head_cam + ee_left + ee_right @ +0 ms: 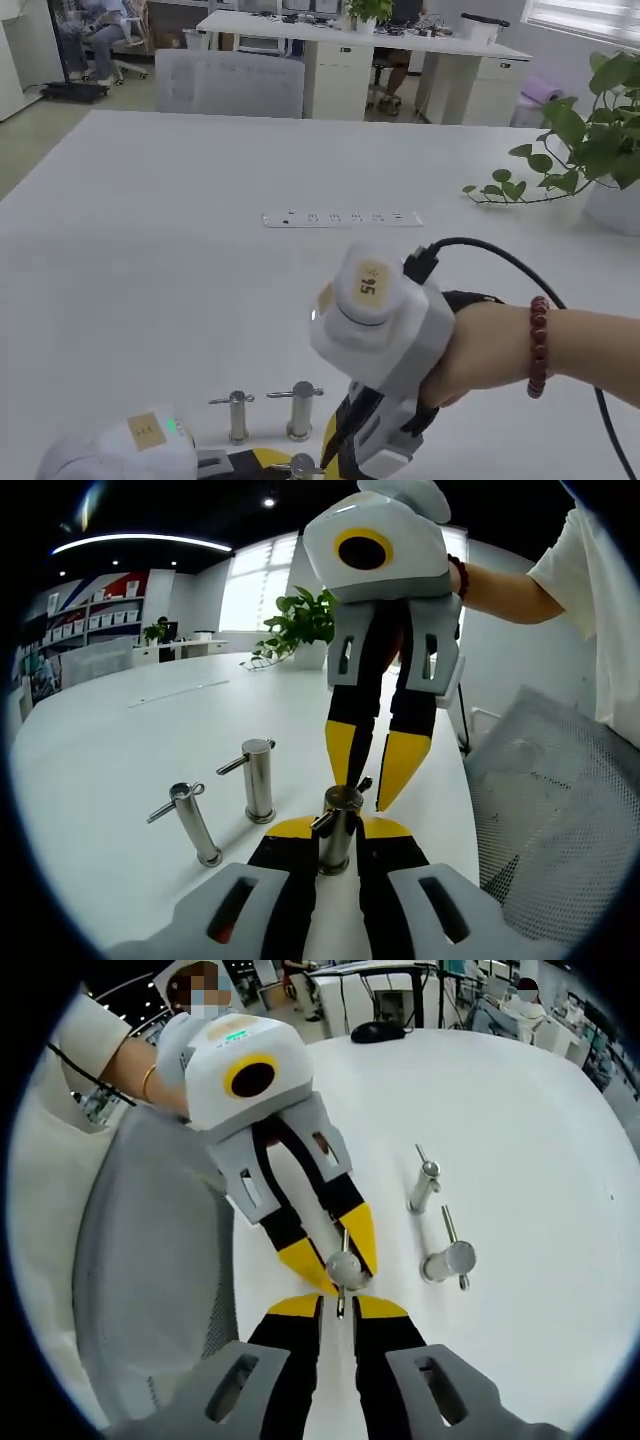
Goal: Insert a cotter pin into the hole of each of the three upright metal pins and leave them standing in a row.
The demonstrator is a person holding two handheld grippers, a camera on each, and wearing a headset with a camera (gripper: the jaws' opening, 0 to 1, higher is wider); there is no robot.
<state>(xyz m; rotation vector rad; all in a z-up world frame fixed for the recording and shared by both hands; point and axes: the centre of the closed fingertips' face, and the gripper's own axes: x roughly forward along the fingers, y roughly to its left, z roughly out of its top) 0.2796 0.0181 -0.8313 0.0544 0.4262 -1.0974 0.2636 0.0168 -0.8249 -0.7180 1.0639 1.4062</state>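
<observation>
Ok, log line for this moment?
left hand-held gripper: shut on third pin | right hand-held gripper: holding cotter pin at its top | other two pins: fitted

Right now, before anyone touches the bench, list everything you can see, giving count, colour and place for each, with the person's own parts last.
table: 1, white, under everything
metal pins: 3, silver, upright on the table
cotter pins: 3, silver, one across each metal pin's top
power strip: 1, white, mid-table
plant: 1, green, at the table's right edge in the head view
mesh chair: 1, grey, beside the table
left gripper: 1, white with black, yellow-tipped jaws, shut on the nearest metal pin
right gripper: 1, same colours, jaws either side of that pin's cotter pin
hand: 1, holding the right gripper
bead bracelet: 1, red-brown, on that wrist
</observation>
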